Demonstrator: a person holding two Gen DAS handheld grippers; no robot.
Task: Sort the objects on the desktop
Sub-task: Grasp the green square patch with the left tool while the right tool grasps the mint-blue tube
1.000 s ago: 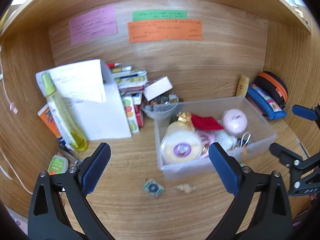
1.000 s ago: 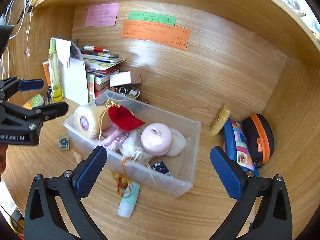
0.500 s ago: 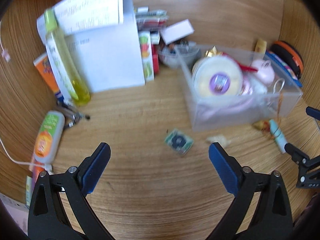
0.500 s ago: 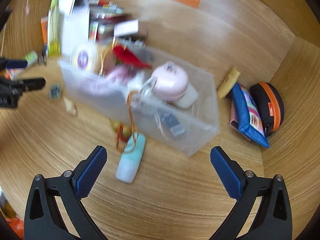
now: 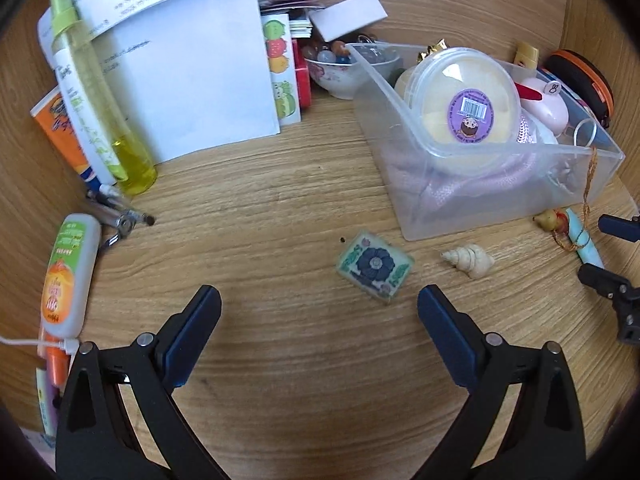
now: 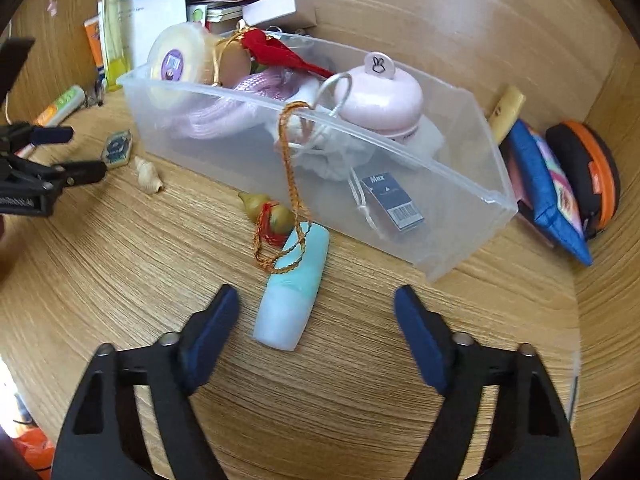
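Note:
A clear plastic bin (image 5: 400, 168) (image 6: 472, 232) holds a round lidded tub (image 5: 464, 100), a pink case (image 6: 380, 100) and other small items. In front of it on the wooden desk lie a square flower tile (image 5: 374, 266) (image 6: 117, 148), a white seashell (image 5: 470, 260) (image 6: 148, 174), a gourd charm on a cord (image 6: 266, 212) and a pale green tube (image 6: 294, 292) (image 5: 584, 242). My left gripper (image 5: 318, 318) is open and empty, just in front of the tile. My right gripper (image 6: 316, 312) is open and empty, with the tube between its fingertips.
At the left stand a yellow spray bottle (image 5: 96, 100), a white paper stack (image 5: 180, 80), booklets and a bowl of beads (image 5: 344, 68). An orange-labelled tube (image 5: 70, 276) and nail clippers (image 5: 120, 216) lie at the left. Pouches (image 6: 560, 188) lie to the right of the bin.
Both grippers have dropped and tilted down toward the desk. The left one has closed in on the tile, the right one on the pale green tube. Both stayed open.

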